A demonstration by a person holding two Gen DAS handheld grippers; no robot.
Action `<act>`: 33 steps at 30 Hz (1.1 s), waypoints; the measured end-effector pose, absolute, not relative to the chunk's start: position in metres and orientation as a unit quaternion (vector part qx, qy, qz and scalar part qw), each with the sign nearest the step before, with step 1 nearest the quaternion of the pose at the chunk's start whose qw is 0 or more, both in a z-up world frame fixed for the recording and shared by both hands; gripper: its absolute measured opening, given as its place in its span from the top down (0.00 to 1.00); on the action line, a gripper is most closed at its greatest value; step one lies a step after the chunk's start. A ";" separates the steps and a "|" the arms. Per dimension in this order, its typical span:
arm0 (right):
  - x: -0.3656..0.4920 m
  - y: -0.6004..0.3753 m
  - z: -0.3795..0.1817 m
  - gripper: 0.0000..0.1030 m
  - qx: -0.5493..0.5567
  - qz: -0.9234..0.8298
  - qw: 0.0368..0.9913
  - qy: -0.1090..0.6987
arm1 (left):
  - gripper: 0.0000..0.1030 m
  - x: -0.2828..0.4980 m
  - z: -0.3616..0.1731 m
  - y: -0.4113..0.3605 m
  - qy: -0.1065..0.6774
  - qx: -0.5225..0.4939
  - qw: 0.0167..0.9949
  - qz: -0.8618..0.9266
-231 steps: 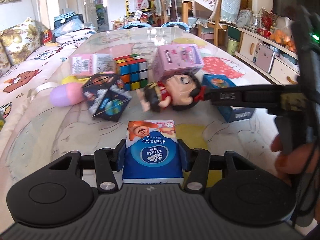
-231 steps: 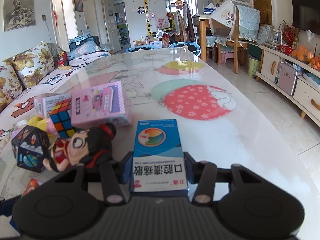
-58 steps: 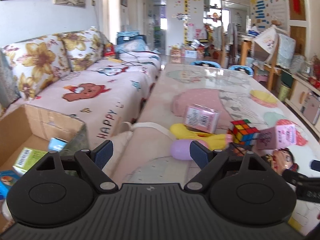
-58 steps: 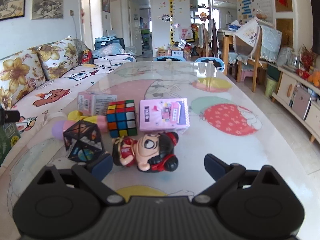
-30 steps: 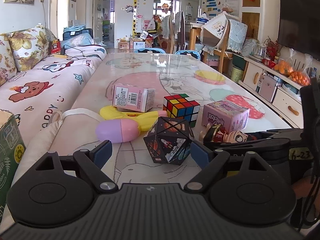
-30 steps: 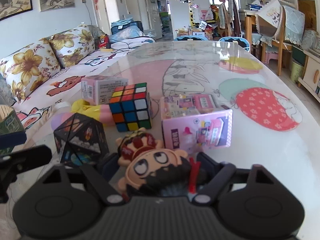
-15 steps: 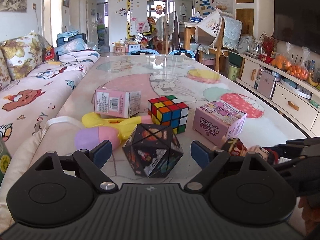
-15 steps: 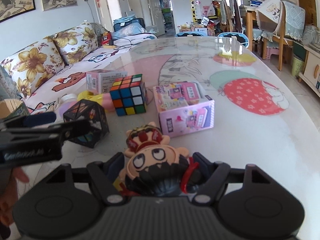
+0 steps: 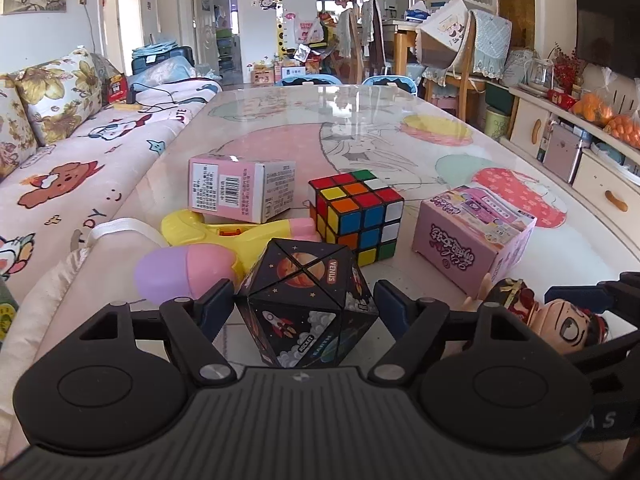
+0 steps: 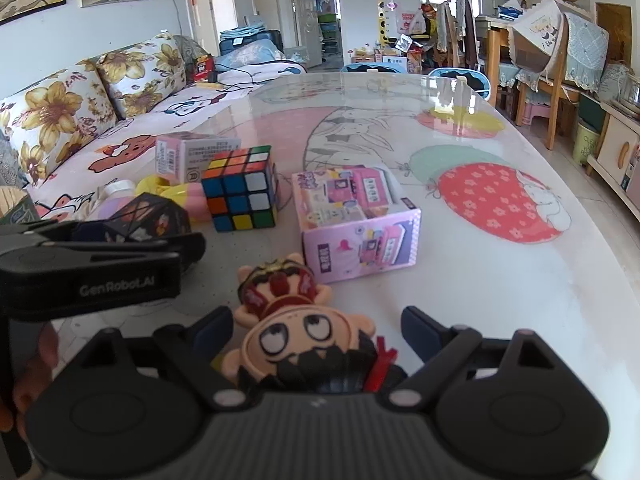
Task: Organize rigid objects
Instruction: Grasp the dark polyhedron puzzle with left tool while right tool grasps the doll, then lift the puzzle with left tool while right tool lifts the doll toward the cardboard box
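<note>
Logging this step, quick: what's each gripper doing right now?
Left gripper: open, jaws around the black space-print polyhedron, not yet clamped.
Right gripper: open, jaws either side of the cartoon doll.

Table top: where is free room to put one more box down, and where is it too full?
Free: the table right of the pink toy box, over the strawberry print, and the far half beyond the barcode box. Crowded: the near left, where Rubik's cube, yellow water gun, planet polyhedron and doll sit close together.
</note>
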State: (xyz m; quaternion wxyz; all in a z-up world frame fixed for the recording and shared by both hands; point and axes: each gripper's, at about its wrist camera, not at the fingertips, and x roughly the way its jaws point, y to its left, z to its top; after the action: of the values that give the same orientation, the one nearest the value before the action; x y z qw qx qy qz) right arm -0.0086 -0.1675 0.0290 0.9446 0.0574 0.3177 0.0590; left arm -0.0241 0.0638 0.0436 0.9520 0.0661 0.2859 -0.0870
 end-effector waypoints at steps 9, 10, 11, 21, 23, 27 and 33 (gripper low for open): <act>-0.013 -0.156 0.029 0.29 0.037 0.062 0.949 0.306 | 0.08 -0.054 0.054 0.072 0.280 0.077 0.955 -0.065; -0.015 -0.155 0.028 0.29 0.036 0.063 0.950 0.303 | 0.08 -0.060 0.056 0.073 0.280 0.076 0.955 -0.063; -0.016 -0.154 0.028 0.29 0.034 0.063 0.951 0.300 | 0.08 -0.065 0.057 0.074 0.280 0.074 0.955 -0.062; -0.035 -0.144 0.030 0.46 0.027 0.039 0.960 0.277 | 0.08 -0.102 0.063 0.091 0.300 0.050 0.951 -0.048; -0.036 -0.141 0.028 0.46 0.017 0.038 0.961 0.273 | 0.08 -0.103 0.065 0.095 0.301 0.037 0.952 -0.049; -0.038 -0.132 0.026 0.48 0.011 0.028 0.962 0.272 | 0.08 -0.097 0.064 0.099 0.295 0.024 0.954 -0.050; -0.048 -0.121 0.027 0.48 -0.001 0.012 0.962 0.273 | 0.08 -0.089 0.060 0.099 0.292 0.028 0.955 -0.049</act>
State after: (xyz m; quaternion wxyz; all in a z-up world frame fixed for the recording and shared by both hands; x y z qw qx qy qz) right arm -0.0484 -0.1213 0.0266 0.9618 -0.0006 0.2735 0.0117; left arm -0.0895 0.0991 0.0604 0.9547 0.0284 0.2922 -0.0490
